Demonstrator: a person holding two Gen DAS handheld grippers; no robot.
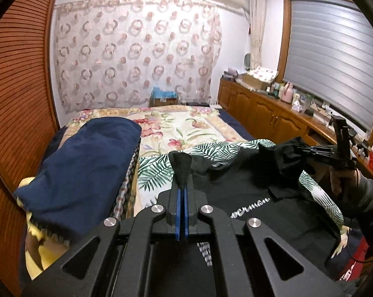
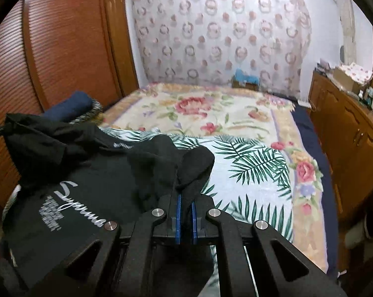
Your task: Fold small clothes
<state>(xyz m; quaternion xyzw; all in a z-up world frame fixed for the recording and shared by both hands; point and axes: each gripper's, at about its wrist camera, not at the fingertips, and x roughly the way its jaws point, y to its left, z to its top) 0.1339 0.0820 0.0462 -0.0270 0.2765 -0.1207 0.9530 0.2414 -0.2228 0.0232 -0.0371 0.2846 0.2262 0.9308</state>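
Left gripper and right gripper each have fingers clamped on the black shirt, raised over the bed.

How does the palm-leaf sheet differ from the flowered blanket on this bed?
The palm-leaf sheet shows green fronds on white; the flowered blanket has pink and red blooms on cream with a tan border. The sheet lies on top, at the near end; the blanket lies beneath and runs to the far end. The black shirt rests on the sheet, not on the blanket. Both lie spread out on the bed.
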